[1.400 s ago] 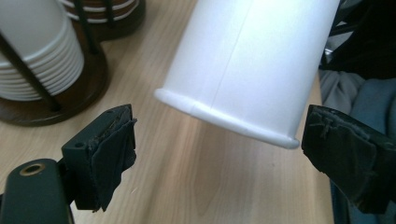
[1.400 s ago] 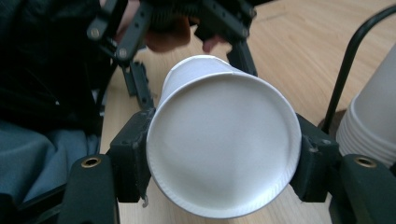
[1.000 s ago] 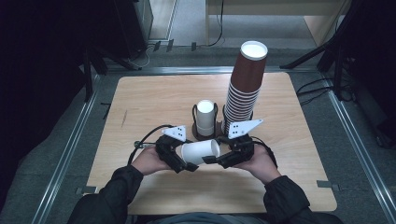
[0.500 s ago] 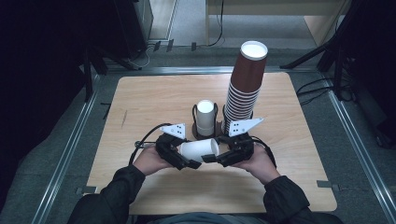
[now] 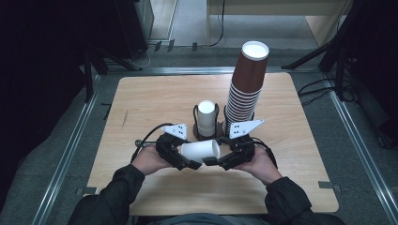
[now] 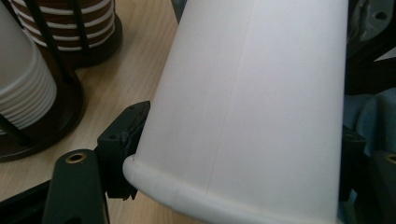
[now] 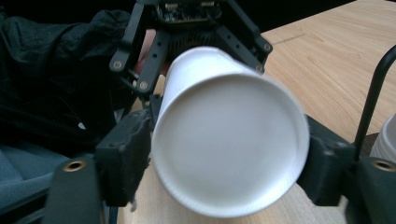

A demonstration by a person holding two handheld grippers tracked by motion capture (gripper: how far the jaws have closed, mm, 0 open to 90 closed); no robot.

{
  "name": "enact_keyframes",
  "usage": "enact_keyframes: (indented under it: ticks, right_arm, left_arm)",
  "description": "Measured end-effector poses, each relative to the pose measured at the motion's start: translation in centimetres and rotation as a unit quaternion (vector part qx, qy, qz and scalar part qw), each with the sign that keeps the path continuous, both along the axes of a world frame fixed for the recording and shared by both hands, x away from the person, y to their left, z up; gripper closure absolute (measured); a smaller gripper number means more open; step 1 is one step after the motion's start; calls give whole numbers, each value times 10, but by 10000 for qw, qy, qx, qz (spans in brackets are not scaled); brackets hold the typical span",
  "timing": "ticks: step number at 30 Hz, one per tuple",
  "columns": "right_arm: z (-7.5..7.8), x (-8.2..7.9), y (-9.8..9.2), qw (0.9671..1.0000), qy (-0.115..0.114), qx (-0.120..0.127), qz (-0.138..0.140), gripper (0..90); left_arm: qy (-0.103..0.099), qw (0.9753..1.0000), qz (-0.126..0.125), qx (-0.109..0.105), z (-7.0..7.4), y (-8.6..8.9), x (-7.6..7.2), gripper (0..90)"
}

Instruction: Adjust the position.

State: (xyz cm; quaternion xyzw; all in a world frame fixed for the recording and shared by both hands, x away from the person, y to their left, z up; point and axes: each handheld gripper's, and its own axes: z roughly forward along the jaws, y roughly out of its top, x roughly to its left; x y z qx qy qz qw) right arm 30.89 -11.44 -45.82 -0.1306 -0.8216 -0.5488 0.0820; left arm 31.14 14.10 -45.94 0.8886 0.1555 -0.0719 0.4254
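One loose white paper cup (image 5: pixel 200 151) lies on its side between two handheld grippers, the left gripper (image 5: pixel 185 161) and the right gripper (image 5: pixel 217 161). Farther back stand two cup stacks: a short white stack (image 5: pixel 206 118) on the left and a tall brown stack (image 5: pixel 247 86) on the right. One black wire holder (image 5: pixel 220 127) carries both stacks on one wooden table (image 5: pixel 155 101).

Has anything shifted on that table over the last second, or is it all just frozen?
Almost frozen. Both grippers, left and right, still clamp the white cup lying sideways between them; at most the cup and hands have crept slightly toward the person. The tall brown cup stack and the short white stack have not moved.
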Motion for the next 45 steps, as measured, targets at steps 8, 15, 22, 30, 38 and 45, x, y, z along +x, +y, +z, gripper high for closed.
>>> enact_keyframes:
  ticks: [8,15,22,30,38,45]
  right_arm:
    - [-4,1,0,9990,-58,-445,-69,253]
    - [-11,0,5,9961,-64,-882,20,262]
    - [-15,-1,7,9932,-166,-1149,43,263]
    - [-19,-2,12,9894,-308,-1417,37,265]
    - [-20,-2,14,9865,-422,-1582,22,265]
    - [-21,-4,17,9846,-522,-1670,64,265]
  left_arm:
    - [-11,9998,67,171,6,12,2,251]
    - [4,9985,124,529,7,14,5,251]
    - [-117,9930,-28,1172,3,8,5,251]
    - [-192,9866,-85,1618,-5,1,4,251]
    - [-160,9833,-155,1808,-10,-4,5,252]
    - [-189,9813,-238,1898,-12,-10,3,252]
